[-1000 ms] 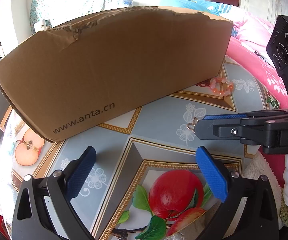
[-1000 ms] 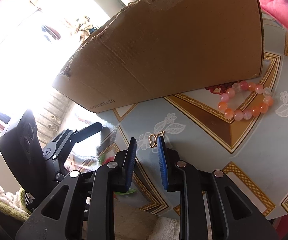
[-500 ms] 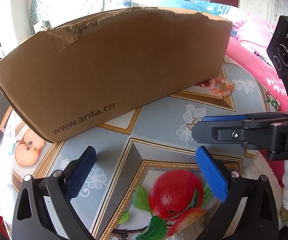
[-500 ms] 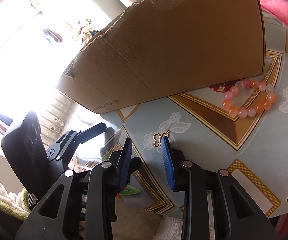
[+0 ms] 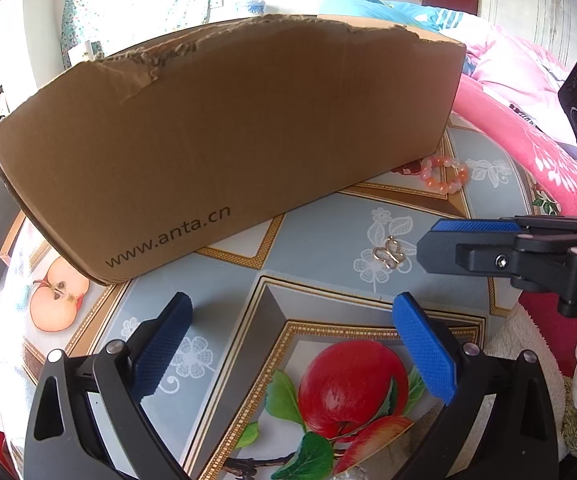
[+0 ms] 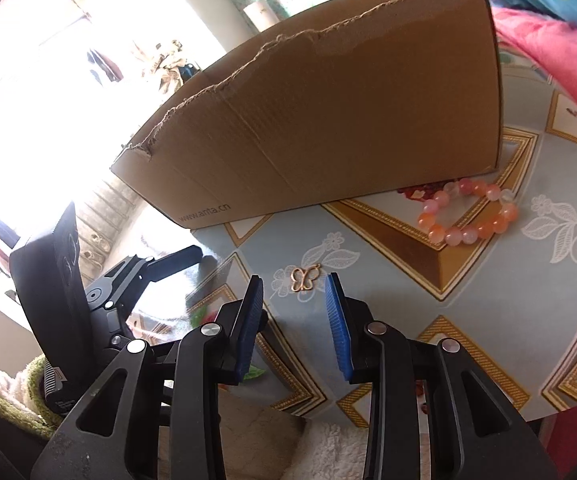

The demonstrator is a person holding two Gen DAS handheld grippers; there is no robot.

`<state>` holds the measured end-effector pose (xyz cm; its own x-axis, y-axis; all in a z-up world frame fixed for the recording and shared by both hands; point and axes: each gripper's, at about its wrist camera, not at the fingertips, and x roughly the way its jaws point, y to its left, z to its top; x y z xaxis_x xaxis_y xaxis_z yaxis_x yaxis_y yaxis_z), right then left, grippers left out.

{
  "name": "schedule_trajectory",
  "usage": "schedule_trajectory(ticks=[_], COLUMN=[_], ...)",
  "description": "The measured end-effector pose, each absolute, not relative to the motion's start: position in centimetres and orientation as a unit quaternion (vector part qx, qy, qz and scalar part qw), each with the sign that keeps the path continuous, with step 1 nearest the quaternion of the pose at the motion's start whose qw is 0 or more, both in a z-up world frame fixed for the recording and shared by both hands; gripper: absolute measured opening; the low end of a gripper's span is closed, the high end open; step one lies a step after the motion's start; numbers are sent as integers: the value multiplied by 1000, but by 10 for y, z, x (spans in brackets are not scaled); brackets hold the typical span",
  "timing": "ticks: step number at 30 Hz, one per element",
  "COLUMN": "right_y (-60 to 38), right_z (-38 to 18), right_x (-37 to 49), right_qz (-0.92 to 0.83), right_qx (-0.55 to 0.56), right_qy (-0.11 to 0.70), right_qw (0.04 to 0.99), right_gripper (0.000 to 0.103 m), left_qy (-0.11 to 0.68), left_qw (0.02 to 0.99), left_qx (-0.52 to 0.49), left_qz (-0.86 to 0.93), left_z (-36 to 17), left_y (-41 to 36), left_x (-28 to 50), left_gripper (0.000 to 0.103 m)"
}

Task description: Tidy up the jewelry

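The small gold butterfly charm lies flat on the patterned tablecloth, just ahead of the spread, empty right gripper; judged best practice: lower squarely, pads straddling its wings, closing gently, while the left gripper, likewise spread, idles near the cardboard box.

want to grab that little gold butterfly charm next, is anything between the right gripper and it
Nothing visible. The butterfly charm lies flat on bare tablecloth just ahead of the open right gripper, in line with the gap. The cardboard box and bead bracelet sit farther off.
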<state>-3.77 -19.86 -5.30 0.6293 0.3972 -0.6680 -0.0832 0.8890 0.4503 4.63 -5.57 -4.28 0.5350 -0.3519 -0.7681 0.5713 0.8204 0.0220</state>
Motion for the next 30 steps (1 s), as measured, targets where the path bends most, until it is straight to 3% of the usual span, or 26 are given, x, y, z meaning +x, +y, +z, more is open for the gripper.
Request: schedule_trajectory(ticks=[15,17,20,30], right_y=[-189,-186,-190,-193], right_z=[-68,-70,-75,-79], right_x=[-73,-76,-78,-76], right_qz=[12,4,-3,-3], right_qx=[-3,-6,2,3], right_qy=[338,331,325,320], right_qw=[941,944,946,947], right_gripper=[49,62,71,80], left_qy=[412,412,407,399], left_qw=[856,856,857,857], left_qx=[146,146,147,158], left_qz=[-277,-276,-278,-285], left_z=[-41,-41,-43,-39], left_y=[-57,-57,-57,-56], left_x=[51,51,49,51], left_gripper=[99,99,99,97])
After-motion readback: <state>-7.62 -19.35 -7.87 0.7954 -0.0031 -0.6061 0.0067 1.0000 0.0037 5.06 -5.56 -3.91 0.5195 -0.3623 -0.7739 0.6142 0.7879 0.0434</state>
